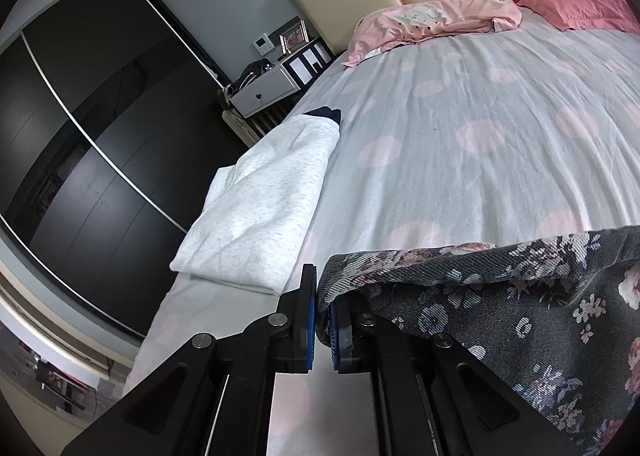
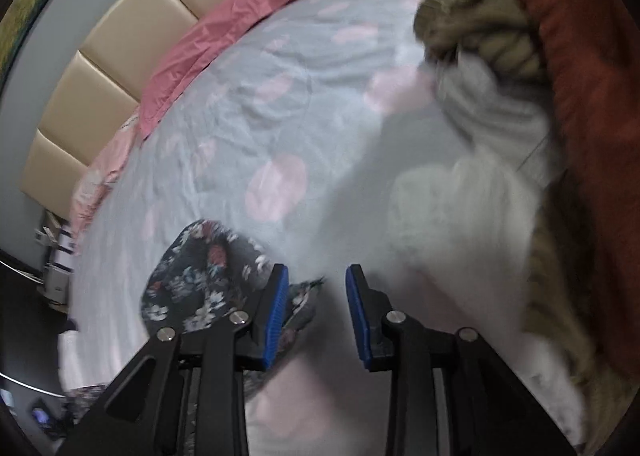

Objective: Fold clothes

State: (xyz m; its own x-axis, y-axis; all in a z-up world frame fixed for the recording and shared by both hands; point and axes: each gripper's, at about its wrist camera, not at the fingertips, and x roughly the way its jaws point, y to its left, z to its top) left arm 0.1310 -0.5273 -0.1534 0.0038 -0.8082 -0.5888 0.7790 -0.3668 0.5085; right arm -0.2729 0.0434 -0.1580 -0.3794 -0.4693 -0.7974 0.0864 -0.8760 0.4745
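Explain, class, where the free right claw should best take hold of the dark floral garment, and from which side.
Probably the loose edge of the floral garment lying just left of the open right claw, approached from the right. The left claw already pinches another edge, so a second edge grip should let the cloth spread.

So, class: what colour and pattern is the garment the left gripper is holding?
Dark grey with a pink, white and blue floral print, clearest in the left wrist view.
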